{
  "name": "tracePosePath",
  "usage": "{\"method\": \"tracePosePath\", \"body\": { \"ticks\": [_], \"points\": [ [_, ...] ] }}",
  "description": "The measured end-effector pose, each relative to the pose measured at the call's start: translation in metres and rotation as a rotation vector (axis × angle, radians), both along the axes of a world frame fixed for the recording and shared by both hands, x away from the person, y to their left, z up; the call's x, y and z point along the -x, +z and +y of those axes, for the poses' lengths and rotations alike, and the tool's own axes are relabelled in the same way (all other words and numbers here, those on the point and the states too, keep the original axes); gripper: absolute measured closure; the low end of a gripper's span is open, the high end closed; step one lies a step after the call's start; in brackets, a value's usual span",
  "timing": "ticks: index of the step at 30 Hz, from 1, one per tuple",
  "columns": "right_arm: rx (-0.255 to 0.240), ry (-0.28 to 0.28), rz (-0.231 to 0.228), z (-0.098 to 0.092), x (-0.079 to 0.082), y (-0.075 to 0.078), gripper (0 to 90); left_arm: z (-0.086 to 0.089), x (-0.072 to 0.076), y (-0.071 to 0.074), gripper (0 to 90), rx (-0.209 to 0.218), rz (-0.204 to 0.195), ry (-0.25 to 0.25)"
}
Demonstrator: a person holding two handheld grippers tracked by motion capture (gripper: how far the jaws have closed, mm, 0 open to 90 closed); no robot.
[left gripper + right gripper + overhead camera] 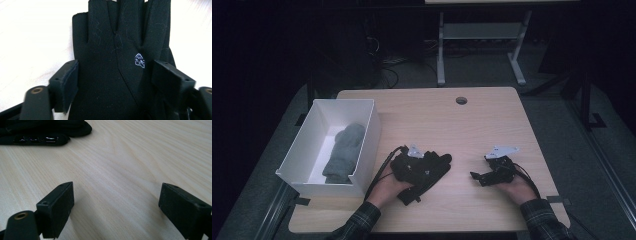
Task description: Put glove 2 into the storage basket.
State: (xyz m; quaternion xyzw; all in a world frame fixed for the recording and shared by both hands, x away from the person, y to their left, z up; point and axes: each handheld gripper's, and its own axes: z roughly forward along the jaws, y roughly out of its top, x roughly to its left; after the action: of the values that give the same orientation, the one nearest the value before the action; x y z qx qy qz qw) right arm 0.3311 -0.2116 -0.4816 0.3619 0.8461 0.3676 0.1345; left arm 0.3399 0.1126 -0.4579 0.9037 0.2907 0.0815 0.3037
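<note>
at lower centre of the high view, the left gripper (428, 169) is straddling a black glove (435, 165) with jaws wide (not gripping); right gripper (475, 176) is idling open. next: pinching it, likely toward the white box (368, 131).

glove (428, 169) on table (492, 125), right of box (314, 145).

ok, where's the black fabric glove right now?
High view: black fabric glove lies on the wooden table, under the left claw, right of the white box.
</note>
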Motion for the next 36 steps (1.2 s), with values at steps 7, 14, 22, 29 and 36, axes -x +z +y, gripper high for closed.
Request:
{"method": "tracePosePath", "body": {
  "ticks": [7, 14, 22, 29, 36],
  "points": [
    [0.0, 0.003, -0.004, 0.0, 0.0, 0.0, 12.7, -0.001, 0.004, 0.003, 47.4, 0.012, 0.025, -0.042],
    [0.0, 0.005, -0.006, 0.001, 0.0, 0.0, 12.7, -0.001, 0.004, 0.004, 62.8, 0.026, 0.055, -0.059],
    [0.0, 0.005, -0.006, 0.001, 0.0, 0.0, 12.7, -0.003, 0.002, 0.008, 66.3, 0.051, 0.092, -0.055],
    [-0.002, 0.004, -0.006, 0.001, 0.0, 0.0, 12.8, 0.002, 0.006, 0.04, 66.3, 0.084, 0.082, -0.038],
    [-0.002, 0.004, -0.006, 0.001, 0.0, 0.0, 12.7, 0.007, 0.011, 0.074, 66.1, 0.114, 0.049, -0.008]
  ]
}}
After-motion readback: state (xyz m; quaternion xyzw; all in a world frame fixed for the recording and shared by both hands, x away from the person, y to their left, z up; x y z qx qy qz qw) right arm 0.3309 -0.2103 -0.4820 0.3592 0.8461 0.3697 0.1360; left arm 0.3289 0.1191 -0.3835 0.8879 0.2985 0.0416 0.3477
